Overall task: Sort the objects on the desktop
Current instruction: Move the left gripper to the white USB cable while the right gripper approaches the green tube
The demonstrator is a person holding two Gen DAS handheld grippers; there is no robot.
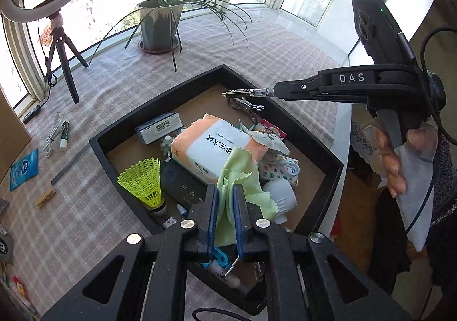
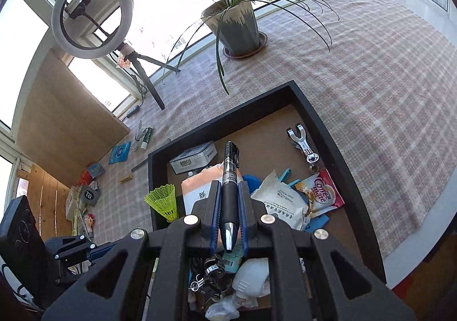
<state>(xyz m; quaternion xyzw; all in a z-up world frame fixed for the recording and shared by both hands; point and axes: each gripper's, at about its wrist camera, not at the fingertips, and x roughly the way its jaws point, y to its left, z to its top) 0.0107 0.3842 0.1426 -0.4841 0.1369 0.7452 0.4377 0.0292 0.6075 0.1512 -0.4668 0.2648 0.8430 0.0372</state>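
Observation:
My left gripper [image 1: 225, 188] hangs over the black tray [image 1: 177, 86]. A light green cloth [image 1: 237, 169] sits bunched between its blue pads [image 1: 212, 206]. The jaws stand a little apart and the cloth looks loose, not squeezed. My right gripper [image 2: 230, 183] is shut on a black pen [image 2: 230, 161], which lies along its fingers above the tray [image 2: 328, 126]. In the left wrist view the right gripper [image 1: 274, 91] comes in from the right, held by a hand [image 1: 391, 161]. There the pen [image 1: 245, 91] sticks out over the tray's far corner.
The tray holds a tissue pack [image 1: 211, 146], a yellow shuttlecock [image 1: 142, 181], a small box [image 1: 160, 128], a metal tool [image 2: 302, 143], snack packets [image 2: 320, 192] and more. On the checked cloth lie a cable [image 1: 52, 135], a blue packet [image 1: 24, 169] and a clothespin [image 1: 45, 197]. A potted plant [image 1: 160, 23] and ring-light tripod [image 1: 62, 52] stand behind.

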